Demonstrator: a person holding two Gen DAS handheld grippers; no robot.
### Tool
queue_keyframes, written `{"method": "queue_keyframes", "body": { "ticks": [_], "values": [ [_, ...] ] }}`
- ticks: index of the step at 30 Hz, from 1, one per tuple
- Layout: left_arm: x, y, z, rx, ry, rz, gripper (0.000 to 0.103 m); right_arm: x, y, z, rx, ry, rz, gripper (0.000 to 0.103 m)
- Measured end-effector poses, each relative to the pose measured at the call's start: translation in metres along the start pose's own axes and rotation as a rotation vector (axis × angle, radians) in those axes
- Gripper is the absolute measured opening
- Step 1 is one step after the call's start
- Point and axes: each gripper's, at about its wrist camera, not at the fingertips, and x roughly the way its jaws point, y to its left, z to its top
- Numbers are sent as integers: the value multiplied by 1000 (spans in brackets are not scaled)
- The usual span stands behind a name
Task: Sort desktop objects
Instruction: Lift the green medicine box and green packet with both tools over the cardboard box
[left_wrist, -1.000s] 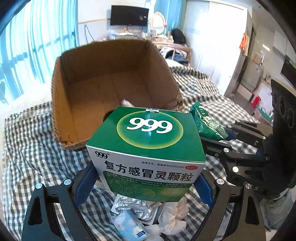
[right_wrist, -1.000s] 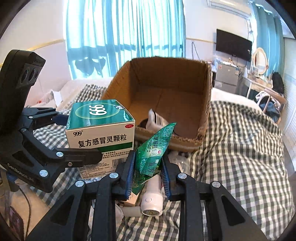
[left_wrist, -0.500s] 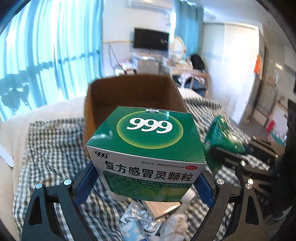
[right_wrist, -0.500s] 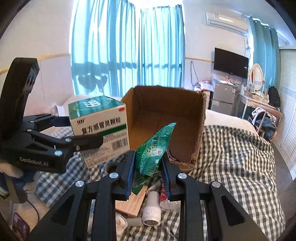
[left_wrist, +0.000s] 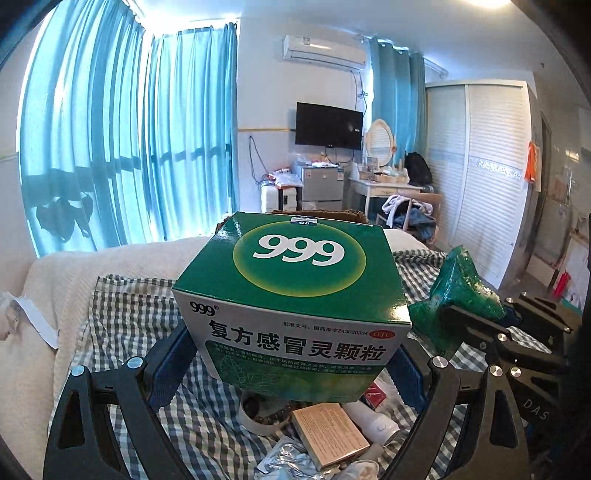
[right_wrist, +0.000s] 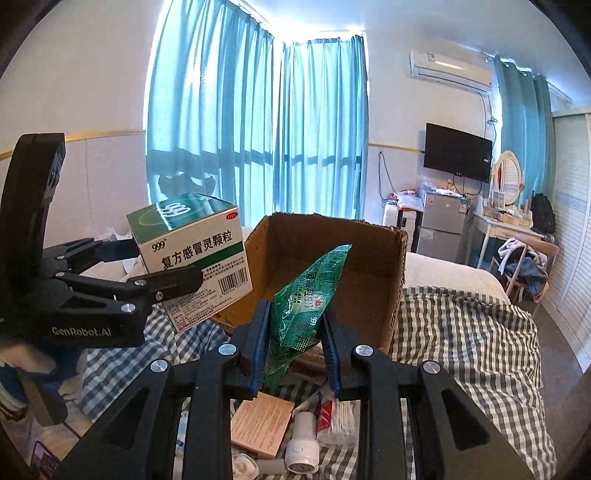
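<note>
Left tool clamps medicine box; right tool pinches green sachet.

Left tool clamped wide, right tool clamped narrow (both tilted slightly downward).

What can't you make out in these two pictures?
- Carton floor: in the right view the green sachet and the right gripper hide it; in the left view the 999 box covers all but a rim.
- Small print on the 999 box: too small in both views.
- Pile on the checked cloth: cut off by the bottom edge and gripper frames.
</note>
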Motion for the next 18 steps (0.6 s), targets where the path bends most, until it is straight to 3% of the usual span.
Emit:
{"method": "queue_keyframes", "body": {
  "ticks": [18],
  "values": [
    [9,2,40,26,-64,33,94,24,-6,45,-22,-41,-1,26]
  ]
}}
